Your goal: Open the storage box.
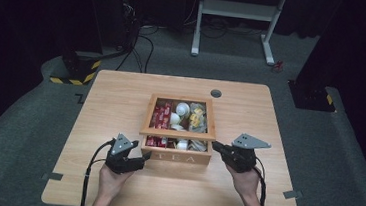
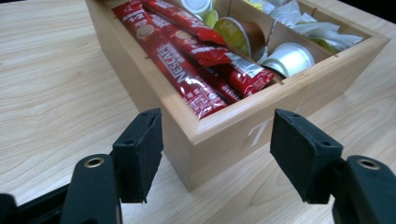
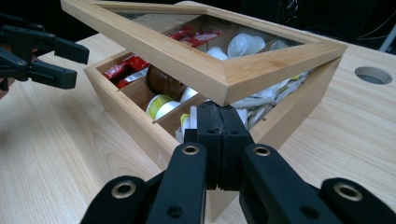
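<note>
Where the glazed wooden lid (image 1: pixel 179 115) tilts: right tool (image 3: pixel 219 135) together, seemingly beneath; left tool (image 2: pixel 217 161) apart.

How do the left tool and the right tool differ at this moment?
The left tool has open jaws straddling the tea box's near left corner; the right tool has shut jaws tucked under the lid's raised corner. Both are black and hand-held, at the box's front.

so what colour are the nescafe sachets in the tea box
Red, clearest in the left gripper view: Nescafe sachets.
</note>
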Demonstrator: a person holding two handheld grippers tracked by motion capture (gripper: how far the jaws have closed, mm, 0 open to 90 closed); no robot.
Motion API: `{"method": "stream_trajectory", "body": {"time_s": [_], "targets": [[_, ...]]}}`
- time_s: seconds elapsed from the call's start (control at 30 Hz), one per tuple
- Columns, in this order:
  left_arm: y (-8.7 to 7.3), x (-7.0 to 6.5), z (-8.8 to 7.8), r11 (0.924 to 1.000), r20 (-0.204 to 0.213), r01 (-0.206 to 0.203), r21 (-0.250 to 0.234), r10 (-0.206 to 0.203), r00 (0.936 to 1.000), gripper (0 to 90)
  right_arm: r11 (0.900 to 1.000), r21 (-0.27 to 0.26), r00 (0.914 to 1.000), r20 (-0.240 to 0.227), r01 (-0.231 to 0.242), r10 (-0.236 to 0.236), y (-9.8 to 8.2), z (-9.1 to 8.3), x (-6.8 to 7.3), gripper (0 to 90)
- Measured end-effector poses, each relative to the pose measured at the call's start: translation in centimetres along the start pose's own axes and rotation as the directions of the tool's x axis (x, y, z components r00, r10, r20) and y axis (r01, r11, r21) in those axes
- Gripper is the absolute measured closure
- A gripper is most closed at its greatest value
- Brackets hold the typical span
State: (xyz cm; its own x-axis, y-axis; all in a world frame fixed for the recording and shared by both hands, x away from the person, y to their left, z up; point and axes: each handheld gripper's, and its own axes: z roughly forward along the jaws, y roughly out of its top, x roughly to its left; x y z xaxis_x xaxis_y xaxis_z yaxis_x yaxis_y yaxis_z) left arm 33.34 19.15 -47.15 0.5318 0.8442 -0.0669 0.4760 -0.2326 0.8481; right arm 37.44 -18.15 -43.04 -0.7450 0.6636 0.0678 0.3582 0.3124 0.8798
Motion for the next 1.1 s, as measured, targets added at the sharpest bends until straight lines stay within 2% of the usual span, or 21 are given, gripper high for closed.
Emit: {"method": "stream_trajectory", "body": {"time_s": [0.27, 0.5, 0.7, 1.1], "targets": [[0.9, -0.6, 0.4, 0.9998, 0.009, -0.021, 0.005, 0.021, 0.9997, 35.5, 1.000, -0.011, 1.0000, 0.001, 0.005, -0.005, 0.8, -0.2, -0.2, 89.2], [1.9, -1.5, 1.0, 0.9982, 0.009, -0.059, 0.010, 0.059, 0.9982, 35.8, 1.000, -0.020, 1.0000, 0.002, 0.006, -0.006, 1.6, -0.4, -0.3, 89.2], [3.1, -2.1, 1.9, 0.9970, 0.020, -0.076, 0.015, 0.076, 0.9969, 38.1, 1.000, -0.023, 1.0000, 0.004, 0.004, -0.004, 2.1, -0.5, -0.4, 89.2], [4.1, -3.0, 3.7, 0.9944, 0.023, -0.099, 0.037, 0.099, 0.9949, 40.3, 1.000, -0.031, 1.0000, 0.006, 0.001, 0.000, 3.3, -0.7, -0.7, 89.0]]}}
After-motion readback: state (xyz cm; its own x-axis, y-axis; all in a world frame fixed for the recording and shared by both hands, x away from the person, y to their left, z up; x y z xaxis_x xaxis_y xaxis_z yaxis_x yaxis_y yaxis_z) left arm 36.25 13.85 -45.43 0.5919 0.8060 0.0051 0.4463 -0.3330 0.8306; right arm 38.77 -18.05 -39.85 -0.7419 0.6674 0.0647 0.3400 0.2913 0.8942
